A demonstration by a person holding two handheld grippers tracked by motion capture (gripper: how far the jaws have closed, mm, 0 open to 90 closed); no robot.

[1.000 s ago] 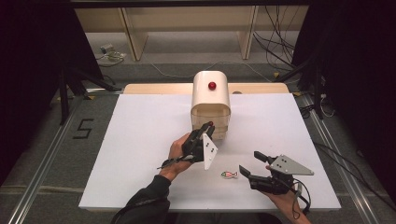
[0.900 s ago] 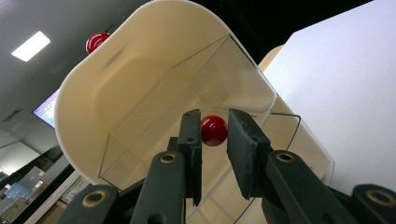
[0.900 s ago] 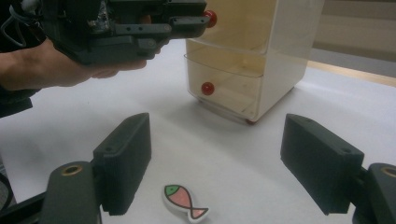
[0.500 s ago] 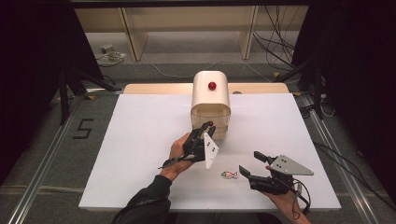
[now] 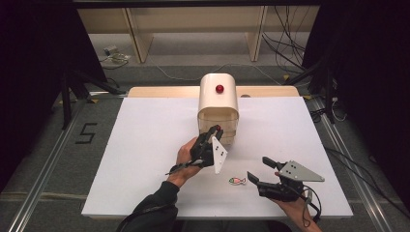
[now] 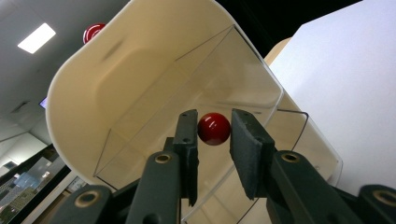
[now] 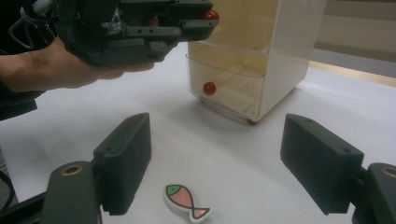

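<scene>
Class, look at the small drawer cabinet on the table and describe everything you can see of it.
The cabinet is cream plastic with a rounded top carrying a red knob. It stands upright at the far middle of the white table. Its clear drawers have red ball knobs; the left gripper is shut on the upper drawer knob.

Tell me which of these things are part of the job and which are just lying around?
Part of the job:
- left gripper, jaws closed on the red knob of an upper drawer
- cream drawer cabinet
- fish sticker
- right gripper, open over the fish

Lying about:
- cables on the floor
- wooden shelf legs
</scene>
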